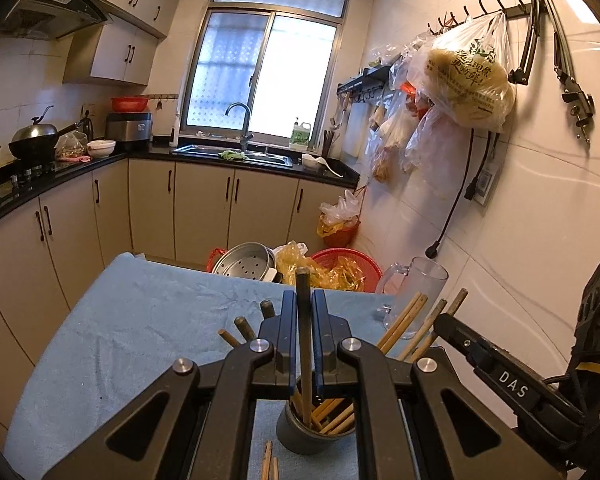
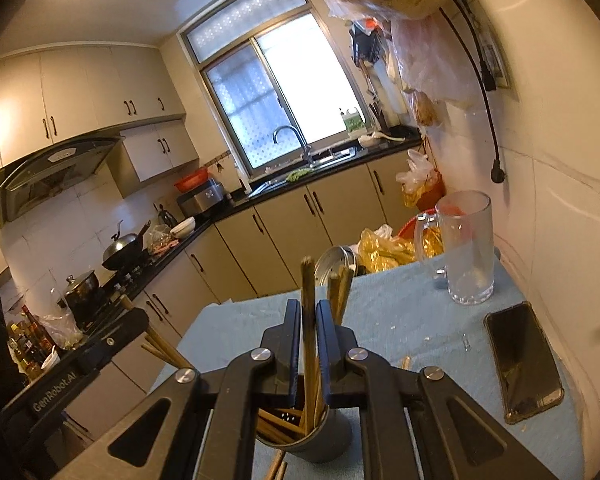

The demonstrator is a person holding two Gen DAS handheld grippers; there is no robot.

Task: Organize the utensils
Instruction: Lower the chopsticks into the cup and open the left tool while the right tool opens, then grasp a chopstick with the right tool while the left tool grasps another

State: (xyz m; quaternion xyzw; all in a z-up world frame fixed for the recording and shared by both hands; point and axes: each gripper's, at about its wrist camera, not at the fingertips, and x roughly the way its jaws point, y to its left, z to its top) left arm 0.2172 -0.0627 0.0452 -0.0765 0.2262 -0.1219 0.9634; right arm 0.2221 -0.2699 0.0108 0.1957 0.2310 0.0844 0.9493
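Seen standing near upright in the left tongs [image 1: 305,312]: one dark chopstick [image 1: 303,320], long axis running up from the grey utensil cup [image 1: 300,438] and blunt top end poking above the fingertips [image 1: 288,312]. Clenched on that stick, both fingers pressed against its sides, lower end down among the other chopsticks [image 1: 332,414] inside the cup. Fanned outward to left and right behind the tongs, more wooden sticks, leaning at angles.

Gripped likewise in the right tongs [image 2: 309,320]: a second dark chopstick [image 2: 307,292], tilted slightly and rising out of the same utensil cup [image 2: 324,440], top end clear above the fingers. Bundled just beside it, several lighter chopsticks [image 2: 340,288], leaning right. Lying flat on the cloth at the cup's foot, a few loose sticks [image 2: 278,468], partly hidden.

Set on a table [image 1: 140,320] draped in a blue towel, cup near the front edge. Placed toward the far right corner, a clear glass mug [image 2: 466,248], upright, handle to the left. Resting flat near the wall, well apart from the cup, a black phone [image 2: 524,360]. Glimpsed beyond the table edge: a steel steamer pot [image 1: 244,262], a red basket [image 1: 352,264] with yellow plastic bags, the kitchen sink under the window.
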